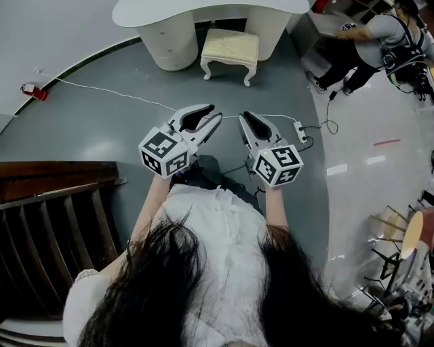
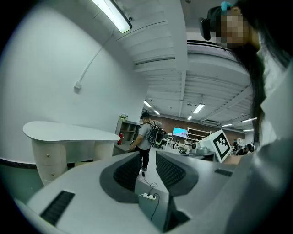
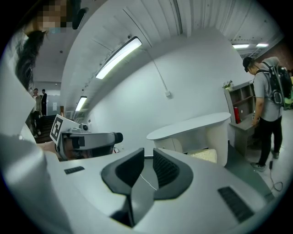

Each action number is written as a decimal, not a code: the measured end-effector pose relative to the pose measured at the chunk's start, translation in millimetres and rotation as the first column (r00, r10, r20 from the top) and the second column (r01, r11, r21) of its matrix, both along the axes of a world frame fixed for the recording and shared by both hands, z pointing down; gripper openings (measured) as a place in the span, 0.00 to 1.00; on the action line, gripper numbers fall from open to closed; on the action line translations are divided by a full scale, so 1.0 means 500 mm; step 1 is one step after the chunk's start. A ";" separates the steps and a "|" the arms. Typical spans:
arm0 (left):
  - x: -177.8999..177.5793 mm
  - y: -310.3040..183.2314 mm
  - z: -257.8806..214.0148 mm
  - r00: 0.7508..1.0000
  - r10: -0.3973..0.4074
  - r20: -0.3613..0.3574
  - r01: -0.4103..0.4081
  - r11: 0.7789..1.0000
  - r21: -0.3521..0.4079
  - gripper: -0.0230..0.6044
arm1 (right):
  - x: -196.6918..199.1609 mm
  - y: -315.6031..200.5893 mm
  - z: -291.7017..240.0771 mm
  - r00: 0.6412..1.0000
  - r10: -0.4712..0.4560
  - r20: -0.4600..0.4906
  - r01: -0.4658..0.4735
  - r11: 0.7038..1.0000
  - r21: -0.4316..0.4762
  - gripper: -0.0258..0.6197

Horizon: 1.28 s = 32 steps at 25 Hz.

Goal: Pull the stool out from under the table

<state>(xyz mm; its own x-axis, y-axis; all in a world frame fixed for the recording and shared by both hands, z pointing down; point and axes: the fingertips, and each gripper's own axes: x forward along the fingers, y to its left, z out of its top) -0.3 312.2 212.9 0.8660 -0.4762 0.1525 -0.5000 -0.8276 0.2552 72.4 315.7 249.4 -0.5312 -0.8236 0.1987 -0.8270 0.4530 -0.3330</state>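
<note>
Head view: stool [image 1: 230, 49], cream padded seat, white curved legs, on floor at kneehole under tabletop [image 1: 203, 10], seat mostly clear of its edge, well apart from us. Left tool [image 1: 214, 112] and right tool [image 1: 244, 116] pressed together, empty.
Left gripper view: jaws near-touching, nothing between.
Right gripper view: seat peeks beside pedestal.
We judge frame stiff, lightish, cushion soft; grip front rail.

Long dark hair [image 1: 156, 291], white short-sleeved top [image 1: 220, 230], pale grey left gripper [image 1: 214, 114] and right gripper [image 1: 242, 119], black ribbed pads [image 2: 171, 171], black-and-white marker cubes [image 1: 164, 152]
</note>
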 end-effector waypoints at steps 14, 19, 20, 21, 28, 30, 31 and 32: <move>-0.032 -0.155 0.072 0.997 -0.040 0.067 0.043 0.998 -0.055 0.23 | 0.019 -0.130 0.062 0.999 0.021 0.037 -0.019 0.998 -0.062 0.15; -0.033 -0.272 0.088 0.996 -0.018 0.093 0.024 0.997 -0.068 0.23 | 0.033 -0.226 0.075 0.998 0.059 0.038 -0.055 0.994 -0.099 0.15; -0.035 -0.298 0.092 0.996 -0.012 0.092 0.018 0.997 -0.071 0.23 | 0.036 -0.247 0.079 0.997 0.069 0.039 -0.064 0.992 -0.107 0.15; -0.038 -0.325 0.097 0.996 -0.009 0.091 0.016 0.997 -0.076 0.23 | 0.038 -0.270 0.085 0.996 0.076 0.036 -0.071 0.990 -0.118 0.15; -0.088 -0.515 0.150 0.995 -0.019 0.101 0.033 0.990 -0.138 0.23 | 0.039 -0.414 0.128 0.994 0.107 0.011 -0.103 0.975 -0.197 0.15; -0.101 -0.544 0.163 0.994 -0.013 0.111 0.030 0.988 -0.150 0.23 | 0.040 -0.431 0.137 0.993 0.118 0.004 -0.114 0.969 -0.218 0.15; -0.106 -0.556 0.168 0.993 -0.007 0.116 0.025 0.988 -0.155 0.23 | 0.041 -0.439 0.141 0.992 0.124 0.001 -0.121 0.966 -0.228 0.15; -0.109 -0.569 0.174 0.993 0.001 0.122 0.019 0.987 -0.158 0.23 | 0.042 -0.448 0.144 0.991 0.131 -0.002 -0.128 0.963 -0.236 0.15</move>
